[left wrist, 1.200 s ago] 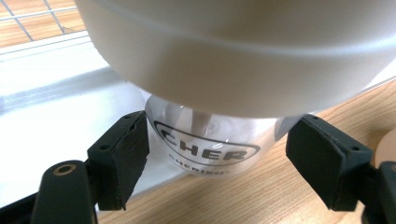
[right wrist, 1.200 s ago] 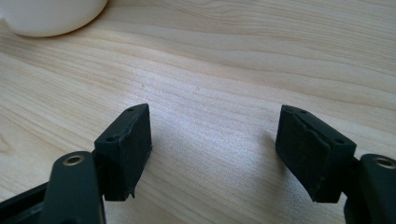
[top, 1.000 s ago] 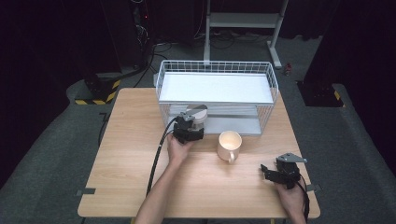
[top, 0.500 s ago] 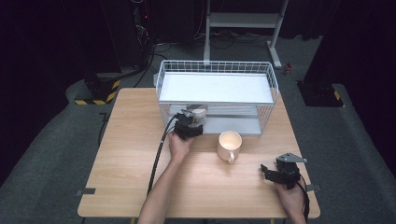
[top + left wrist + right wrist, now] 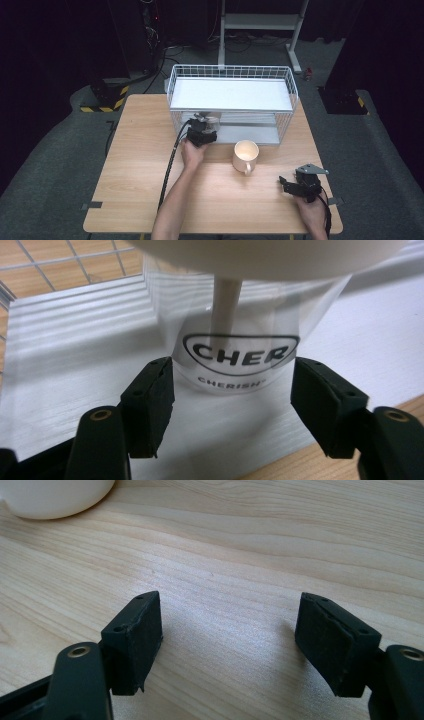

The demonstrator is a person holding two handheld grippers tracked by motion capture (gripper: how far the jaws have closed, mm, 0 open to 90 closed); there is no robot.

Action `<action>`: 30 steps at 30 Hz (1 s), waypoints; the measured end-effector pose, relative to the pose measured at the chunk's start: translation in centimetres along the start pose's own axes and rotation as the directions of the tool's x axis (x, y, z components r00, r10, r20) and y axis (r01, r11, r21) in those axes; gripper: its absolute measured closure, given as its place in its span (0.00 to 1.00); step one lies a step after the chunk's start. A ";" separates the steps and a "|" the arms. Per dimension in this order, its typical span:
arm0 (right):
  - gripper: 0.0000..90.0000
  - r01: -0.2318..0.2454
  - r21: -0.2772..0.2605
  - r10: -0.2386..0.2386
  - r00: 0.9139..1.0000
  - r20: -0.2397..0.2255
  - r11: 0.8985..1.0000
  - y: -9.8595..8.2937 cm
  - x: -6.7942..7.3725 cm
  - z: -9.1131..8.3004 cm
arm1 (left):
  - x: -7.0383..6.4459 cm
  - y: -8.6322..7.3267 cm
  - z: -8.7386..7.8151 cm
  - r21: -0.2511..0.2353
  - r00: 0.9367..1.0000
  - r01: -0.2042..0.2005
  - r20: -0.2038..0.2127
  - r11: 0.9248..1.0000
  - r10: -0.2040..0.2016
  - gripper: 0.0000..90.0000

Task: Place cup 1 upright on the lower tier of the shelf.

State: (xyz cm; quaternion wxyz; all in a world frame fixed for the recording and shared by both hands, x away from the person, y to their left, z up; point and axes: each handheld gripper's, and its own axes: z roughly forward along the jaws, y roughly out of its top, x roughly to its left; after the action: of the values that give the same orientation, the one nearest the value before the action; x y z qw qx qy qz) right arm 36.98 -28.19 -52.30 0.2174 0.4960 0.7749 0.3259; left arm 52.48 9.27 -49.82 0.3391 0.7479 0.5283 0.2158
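Lower right of the high view: right gripper [image 5: 286, 184] parked low over the wooden table [image 5: 140, 175], jaws spread wide. Nothing but bare wood grain between them in the right gripper view [image 5: 227, 630]. Edge of the cream mug [image 5: 50, 497] at the upper left there.

Middle of the high view: cream mug [image 5: 245, 152] upright on the table, just in front of the rack and well apart from both grippers.

Just left of the mug: left gripper [image 5: 204, 125] pushed into the lower level of the white wire rack [image 5: 230, 70], under its upper shelf. In the left gripper view [image 5: 232, 395], jaws apart on either side of a clear cup [image 5: 240, 347] with a dark printed logo. Cup centred in the frame, standing on the rack's white lower shelf [image 5: 75, 340], with a pale stick showing through its wall and something pale and rounded across the top. Pads [image 5: 150, 400] near the cup's base but seemingly not yet touching.

Likely next: closing on the cup and drawing it out.

Risks from here:
- Crushing or buckling, from a hard squeeze on a thin clear wall.
- Slipping or tipping, from a grip so low on a smooth, tapering side.
- Knocking the cup's top on the upper shelf or the wire front, from lifting before pulling back.
- Bumping the mug with the forearm on the way out.
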 end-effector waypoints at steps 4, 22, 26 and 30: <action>0.30 0.000 0.000 0.000 1.000 0.000 1.000 0.0 0.0 0.0 | 0.1 0.2 0.3 0.005 1.000 0.000 -0.017 1.000 0.000 0.38; 0.30 0.000 0.000 0.000 1.000 0.000 1.000 0.0 0.0 0.0 | -0.4 0.4 -1.4 -0.030 0.998 0.032 0.053 0.999 -0.031 0.30; 0.30 0.000 0.000 0.000 1.000 0.000 1.000 0.0 0.0 0.0 | -0.3 0.1 -2.1 -0.039 0.999 -0.010 0.051 0.999 0.012 0.29; 0.30 0.000 0.000 0.000 1.000 0.000 1.000 0.0 0.0 0.0 | -0.5 -0.3 -2.8 -0.055 0.998 -0.019 0.059 0.998 0.022 0.30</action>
State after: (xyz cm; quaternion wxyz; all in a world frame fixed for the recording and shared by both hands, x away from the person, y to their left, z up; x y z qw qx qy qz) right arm 36.98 -28.19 -52.31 0.2174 0.4960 0.7749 0.3260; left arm 50.24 9.67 -48.08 0.3726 0.7499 0.5041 0.2115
